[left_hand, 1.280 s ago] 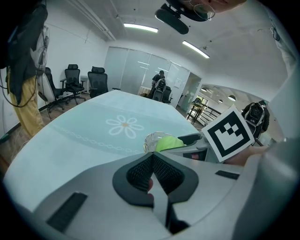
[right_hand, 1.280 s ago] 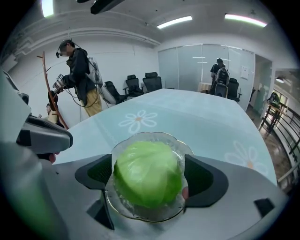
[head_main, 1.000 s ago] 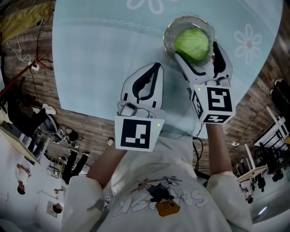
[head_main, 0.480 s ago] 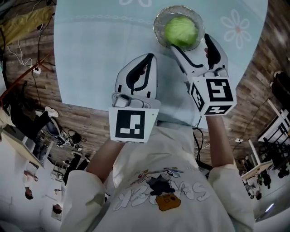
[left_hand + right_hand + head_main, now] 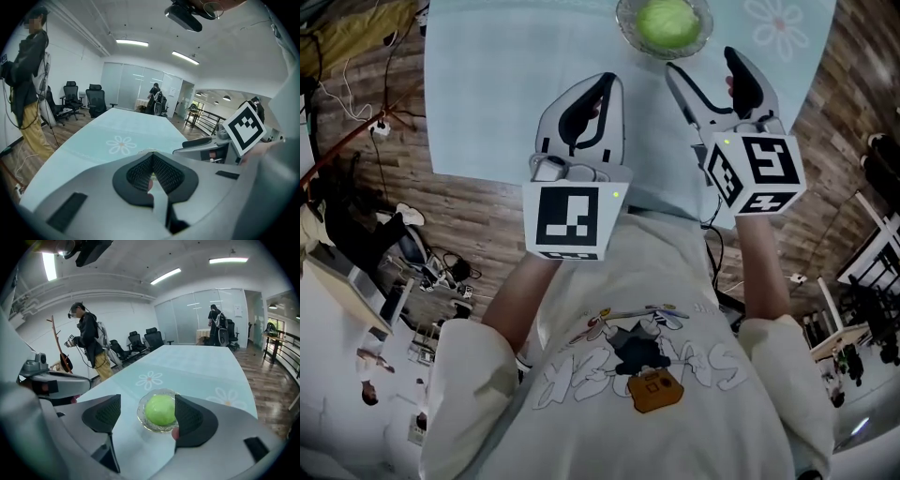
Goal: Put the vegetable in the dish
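A round green vegetable (image 5: 666, 21) lies in a clear glass dish (image 5: 624, 19) at the far side of the pale blue table (image 5: 497, 84). My right gripper (image 5: 705, 71) hovers just short of the dish, apart from it. Its jaws are closing with nothing between them. In the right gripper view the vegetable (image 5: 160, 410) and the dish (image 5: 141, 416) show beyond the right gripper (image 5: 147, 403), past the fingertips. My left gripper (image 5: 602, 82) floats over the table's near part, to the left, shut and empty. In its own view the left gripper (image 5: 152, 158) has its pads together.
White flower prints (image 5: 778, 19) mark the tablecloth. The table's near edge (image 5: 487, 173) runs under both grippers, with wooden floor below. A person (image 5: 90, 344) stands by the table's far left, and office chairs (image 5: 79, 96) stand beyond.
Both grippers have drawn back toward me. The right one left the dish, where its jaws stood either side of the vegetable, and they are now narrower. The vegetable stays in the dish.
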Demonstrator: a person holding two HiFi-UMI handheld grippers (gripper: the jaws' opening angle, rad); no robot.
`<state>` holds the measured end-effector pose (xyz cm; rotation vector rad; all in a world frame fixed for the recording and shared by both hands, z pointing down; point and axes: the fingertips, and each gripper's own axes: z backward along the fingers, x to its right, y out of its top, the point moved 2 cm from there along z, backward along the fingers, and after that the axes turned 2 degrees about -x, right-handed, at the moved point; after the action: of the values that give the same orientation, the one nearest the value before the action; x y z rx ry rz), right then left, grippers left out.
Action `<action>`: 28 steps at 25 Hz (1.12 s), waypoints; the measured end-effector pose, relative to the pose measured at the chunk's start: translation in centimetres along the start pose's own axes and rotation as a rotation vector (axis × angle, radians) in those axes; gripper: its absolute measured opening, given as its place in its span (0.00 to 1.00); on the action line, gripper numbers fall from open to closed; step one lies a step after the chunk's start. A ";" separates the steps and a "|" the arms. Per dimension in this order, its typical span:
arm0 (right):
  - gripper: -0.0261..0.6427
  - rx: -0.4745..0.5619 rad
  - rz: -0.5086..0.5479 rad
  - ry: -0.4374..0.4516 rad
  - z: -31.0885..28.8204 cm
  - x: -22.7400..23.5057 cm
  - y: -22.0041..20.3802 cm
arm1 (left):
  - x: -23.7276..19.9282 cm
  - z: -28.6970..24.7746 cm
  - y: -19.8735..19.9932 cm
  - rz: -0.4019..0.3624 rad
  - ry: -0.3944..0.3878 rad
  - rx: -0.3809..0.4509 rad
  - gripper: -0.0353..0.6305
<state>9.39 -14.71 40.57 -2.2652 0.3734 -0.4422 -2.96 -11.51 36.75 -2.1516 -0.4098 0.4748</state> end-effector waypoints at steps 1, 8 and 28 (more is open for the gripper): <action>0.60 0.006 0.001 0.005 0.6 -0.5 0.2 | 0.2 0.6 0.1 -0.018 -0.004 0.023 0.06; 0.58 0.044 -0.001 0.019 4.6 -3.0 1.6 | 0.7 4.3 0.9 -0.018 0.018 0.041 0.06; 0.53 0.193 -0.008 0.032 16.6 -8.0 5.3 | 4.8 10.8 5.9 -0.026 -0.077 0.174 0.06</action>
<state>8.65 -4.27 24.52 -2.0750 0.3239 -0.4978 -3.24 -5.25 25.07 -1.9630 -0.4227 0.5595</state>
